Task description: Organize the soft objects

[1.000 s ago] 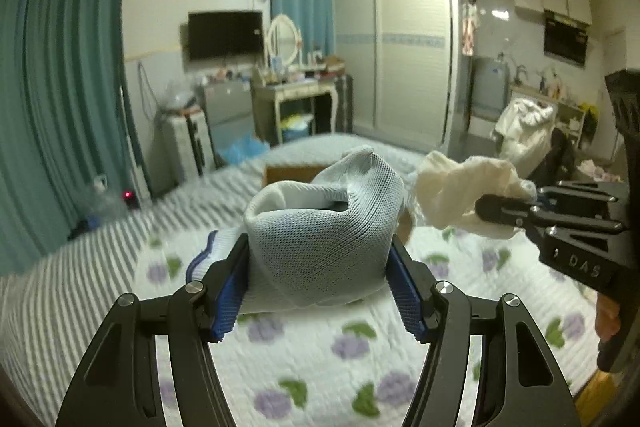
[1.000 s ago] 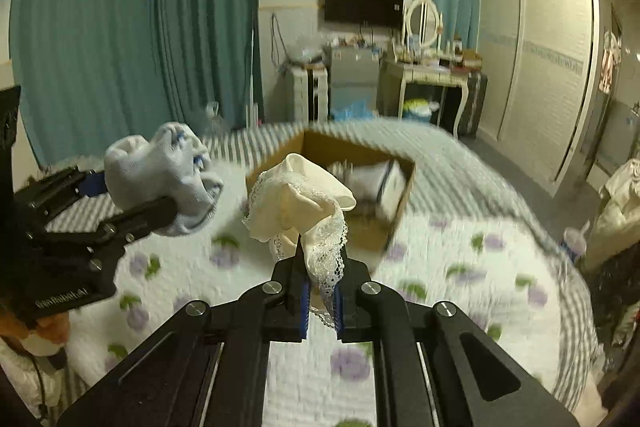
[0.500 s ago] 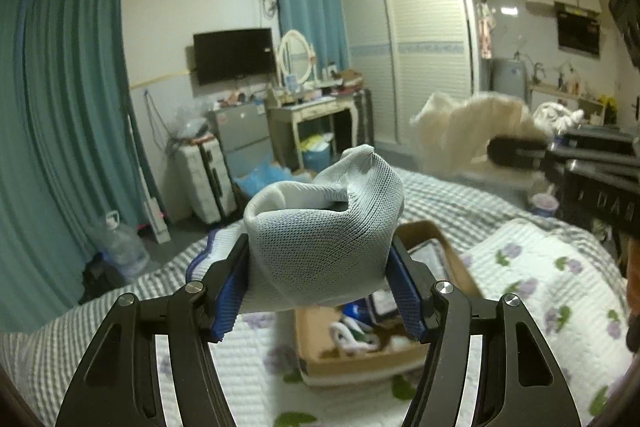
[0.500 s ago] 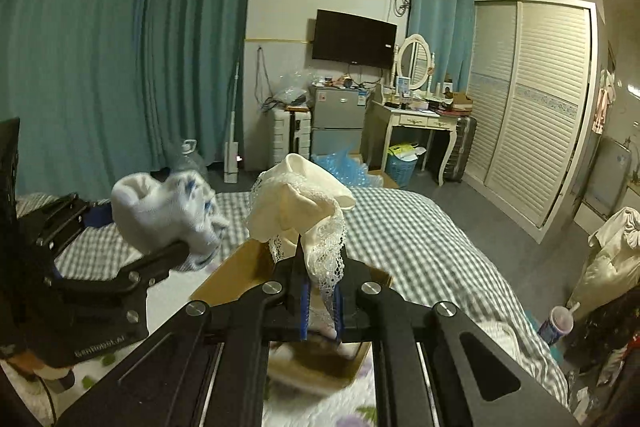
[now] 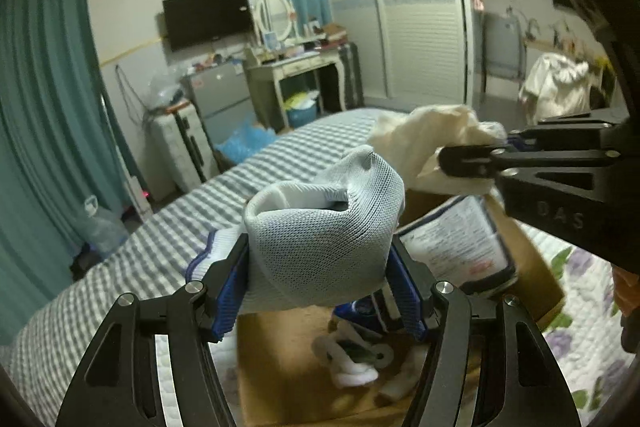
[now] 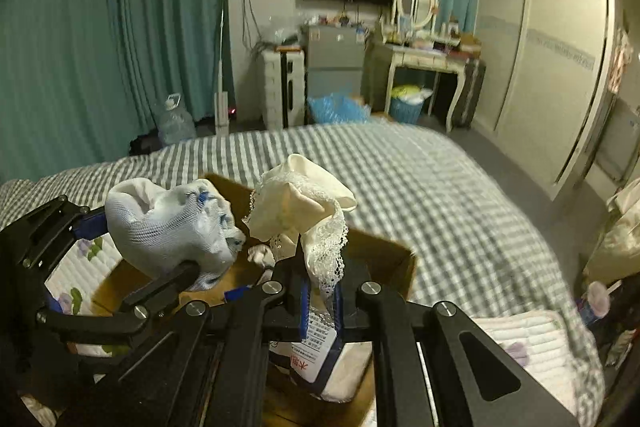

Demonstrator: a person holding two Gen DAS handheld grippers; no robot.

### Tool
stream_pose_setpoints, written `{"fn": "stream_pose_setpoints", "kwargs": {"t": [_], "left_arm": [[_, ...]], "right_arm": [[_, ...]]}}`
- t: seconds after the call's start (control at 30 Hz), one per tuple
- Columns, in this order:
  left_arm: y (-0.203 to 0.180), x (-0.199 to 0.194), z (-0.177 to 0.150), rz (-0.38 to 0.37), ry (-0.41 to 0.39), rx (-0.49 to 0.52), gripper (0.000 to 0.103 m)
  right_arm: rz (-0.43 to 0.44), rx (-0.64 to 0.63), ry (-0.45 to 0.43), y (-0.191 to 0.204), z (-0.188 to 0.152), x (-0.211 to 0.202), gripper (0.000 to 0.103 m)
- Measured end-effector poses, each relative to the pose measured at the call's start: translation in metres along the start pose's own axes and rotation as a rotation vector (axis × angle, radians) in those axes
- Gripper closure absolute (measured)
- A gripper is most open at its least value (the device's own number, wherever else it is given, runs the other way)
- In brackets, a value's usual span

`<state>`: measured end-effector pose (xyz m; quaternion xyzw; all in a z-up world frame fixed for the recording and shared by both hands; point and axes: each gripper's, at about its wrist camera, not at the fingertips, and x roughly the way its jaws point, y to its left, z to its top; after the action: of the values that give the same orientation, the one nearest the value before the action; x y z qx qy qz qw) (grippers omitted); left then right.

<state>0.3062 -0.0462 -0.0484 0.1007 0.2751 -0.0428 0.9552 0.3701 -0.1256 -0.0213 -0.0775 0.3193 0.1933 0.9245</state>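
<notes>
My left gripper [image 5: 318, 293] is shut on a bunched grey-white sock [image 5: 320, 235] with blue trim, also seen in the right wrist view [image 6: 168, 227]. My right gripper [image 6: 320, 301] is shut on a cream lace-edged sock [image 6: 304, 203], also seen in the left wrist view [image 5: 432, 147]. Both are held just above an open cardboard box [image 5: 532, 259] on the bed. The box [image 6: 384, 251] holds a white packet with printed text [image 5: 456, 247] and small white socks [image 5: 352, 359].
The box sits on a bed with a grey-striped cover [image 6: 420, 179] and a floral quilt [image 5: 592, 327]. Beyond the bed are teal curtains [image 6: 100, 39], a water jug [image 6: 174, 121], a small fridge [image 6: 332, 63], a dressing table [image 6: 428, 59] and a wardrobe [image 6: 552, 67].
Both grippers have come down and forward with their socks and now hang over the open box. The grips have not changed.
</notes>
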Motion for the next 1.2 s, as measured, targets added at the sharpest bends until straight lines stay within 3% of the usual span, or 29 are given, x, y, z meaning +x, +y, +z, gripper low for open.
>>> {"fn": "stream_pose_setpoints", "kwargs": {"t": [0.1, 0.23, 0.27, 0.33, 0.37, 0.47, 0.6, 0.83, 0.87, 0.9, 0.93, 1.03, 1.1, 1.2], "left_arm": [[-0.004, 0.002, -0.002, 0.016, -0.003, 0.019, 0.039], [-0.011, 0.000, -0.007, 0.027, -0.015, 0.044, 0.028], [-0.013, 0.000, -0.008, 0.029, -0.008, 0.050, 0.025], [-0.014, 0.000, -0.007, 0.018, 0.003, 0.055, 0.024], [-0.016, -0.004, -0.006, 0.035, -0.001, 0.050, 0.024], [-0.016, -0.022, 0.001, 0.059, -0.002, 0.033, 0.024], [-0.010, -0.067, 0.023, 0.070, -0.030, 0.002, 0.024], [0.002, -0.211, 0.074, 0.093, -0.227, -0.050, 0.024], [0.002, -0.228, 0.078, 0.096, -0.254, -0.051, 0.023], [0.002, -0.253, 0.081, 0.105, -0.293, -0.053, 0.010], [0.001, -0.272, 0.081, 0.112, -0.326, -0.057, 0.006], [0.004, -0.328, 0.080, 0.128, -0.431, -0.070, 0.006], [0.006, -0.356, 0.078, 0.121, -0.468, -0.082, 0.006], [0.008, -0.393, 0.065, 0.144, -0.531, -0.100, 0.006]], "right_arm": [[0.032, 0.013, 0.031, -0.006, -0.008, 0.016, 0.095], [0.047, 0.009, 0.054, -0.003, -0.014, 0.029, 0.095], [0.057, 0.014, 0.059, -0.002, -0.014, 0.030, 0.091], [0.038, 0.038, 0.054, -0.002, -0.013, 0.027, 0.070], [0.027, 0.048, 0.044, -0.005, -0.011, 0.024, 0.051], [0.006, 0.080, 0.010, -0.011, -0.001, 0.002, 0.046], [-0.032, 0.074, -0.043, -0.008, 0.018, -0.056, 0.046], [-0.080, 0.038, -0.189, 0.011, 0.053, -0.211, 0.046], [-0.088, 0.030, -0.213, 0.016, 0.056, -0.236, 0.045], [-0.101, 0.022, -0.233, 0.021, 0.057, -0.259, 0.043], [-0.111, 0.015, -0.263, 0.026, 0.057, -0.285, 0.042], [-0.123, 0.002, -0.335, 0.040, 0.050, -0.342, 0.029], [-0.131, 0.019, -0.391, 0.050, 0.038, -0.378, 0.003], [-0.160, 0.017, -0.461, 0.069, 0.012, -0.421, 0.000]]}}
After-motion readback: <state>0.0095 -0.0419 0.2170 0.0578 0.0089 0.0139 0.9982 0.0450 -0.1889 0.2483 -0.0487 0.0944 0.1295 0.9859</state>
